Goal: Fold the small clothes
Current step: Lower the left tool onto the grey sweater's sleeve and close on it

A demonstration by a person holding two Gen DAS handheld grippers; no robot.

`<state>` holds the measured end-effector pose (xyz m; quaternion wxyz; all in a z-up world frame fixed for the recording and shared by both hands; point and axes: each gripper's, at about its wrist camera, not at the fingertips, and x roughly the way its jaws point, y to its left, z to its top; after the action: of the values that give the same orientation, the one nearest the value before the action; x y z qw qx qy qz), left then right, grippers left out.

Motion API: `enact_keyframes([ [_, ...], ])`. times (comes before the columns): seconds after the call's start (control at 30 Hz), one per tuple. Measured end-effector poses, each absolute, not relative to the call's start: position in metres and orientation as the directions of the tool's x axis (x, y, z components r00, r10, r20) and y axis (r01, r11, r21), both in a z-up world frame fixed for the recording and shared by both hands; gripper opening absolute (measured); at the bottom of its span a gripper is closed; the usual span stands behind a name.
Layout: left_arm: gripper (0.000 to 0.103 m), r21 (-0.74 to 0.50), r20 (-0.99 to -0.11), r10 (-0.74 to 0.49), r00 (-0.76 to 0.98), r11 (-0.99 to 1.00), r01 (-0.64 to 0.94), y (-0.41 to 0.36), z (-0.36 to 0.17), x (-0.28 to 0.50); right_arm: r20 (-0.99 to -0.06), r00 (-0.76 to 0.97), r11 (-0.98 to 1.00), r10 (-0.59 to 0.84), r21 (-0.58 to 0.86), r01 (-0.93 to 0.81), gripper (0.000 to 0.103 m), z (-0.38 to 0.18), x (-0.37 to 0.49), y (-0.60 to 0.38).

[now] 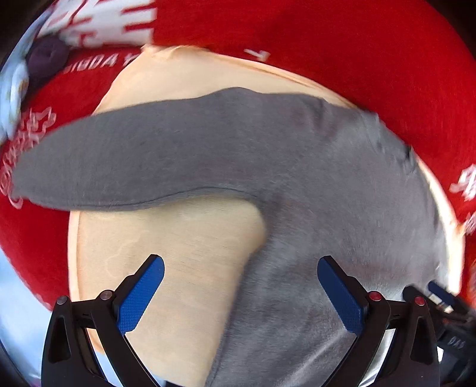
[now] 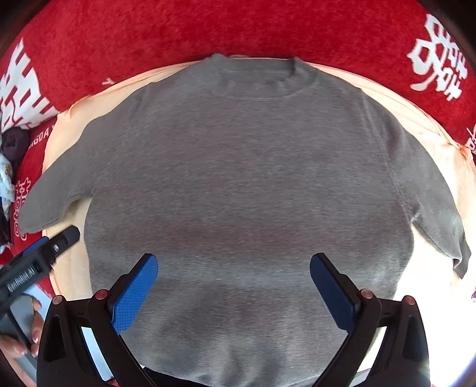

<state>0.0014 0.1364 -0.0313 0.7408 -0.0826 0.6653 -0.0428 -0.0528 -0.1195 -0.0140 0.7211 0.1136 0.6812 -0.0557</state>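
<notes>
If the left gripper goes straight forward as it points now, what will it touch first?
Probably the peach cloth between its open fingers, close to the grey shirt; depth is unclear, so the left gripper might catch the shirt's edge first.

We see the grey shirt [image 2: 244, 178] lying flat on the peach cloth [image 2: 440, 151], nothing on top of it. Both sleeves lie open to reach. A dark bundle [image 2: 13, 143] crowds the far left edge of the red blanket [image 2: 208, 26].

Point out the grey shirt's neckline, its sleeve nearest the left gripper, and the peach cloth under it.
neckline [image 2: 254, 70]: right wrist view, collar rib.
sleeve [image 1: 125, 154]: left wrist view, mid-sleeve.
peach cloth [image 1: 166, 238]: left wrist view, bare patch below the sleeve.
</notes>
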Motion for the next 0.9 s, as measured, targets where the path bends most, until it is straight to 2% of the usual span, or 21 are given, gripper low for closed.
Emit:
enact_keyframes([
  [0.23,0.103,-0.38,-0.923,-0.354,0.153,0.902,-0.203,0.217,-0.067,0.009,-0.993,0.051,0.978,0.111,0.118,0.174,0.102,-0.019,-0.051,-0.083],
  [0.5,0.103,-0.596,-0.802,-0.545,0.243,0.707,-0.38,0.245,-0.114,0.032,-0.987,0.051,0.983,0.152,0.156,0.095,0.102,-0.025,-0.053,-0.041],
  [0.57,0.103,-0.599,-0.801,-0.523,0.293,0.701,-0.387,0.248,-0.106,0.036,-0.987,0.053,0.984,0.154,0.158,0.082,0.102,-0.024,-0.054,-0.034],
  [0.73,0.103,-0.495,-0.846,-0.321,0.427,0.771,-0.401,0.282,-0.072,0.043,-0.985,0.061,0.984,0.161,0.165,0.068,0.102,-0.02,-0.057,-0.022],
  [0.8,0.097,-0.478,-0.85,-0.28,0.447,0.767,-0.428,0.304,-0.067,0.043,-0.984,0.068,0.984,0.162,0.166,0.066,0.102,-0.019,-0.058,-0.019],
  [0.87,0.073,-0.479,-0.852,-0.271,0.447,0.748,-0.459,0.324,-0.07,0.046,-0.984,0.07,0.983,0.164,0.169,0.066,0.102,-0.02,-0.06,-0.016],
  [0.9,0.066,-0.481,-0.853,-0.269,0.447,0.736,-0.477,0.331,-0.072,0.046,-0.984,0.067,0.983,0.164,0.169,0.067,0.102,-0.021,-0.061,-0.014],
])
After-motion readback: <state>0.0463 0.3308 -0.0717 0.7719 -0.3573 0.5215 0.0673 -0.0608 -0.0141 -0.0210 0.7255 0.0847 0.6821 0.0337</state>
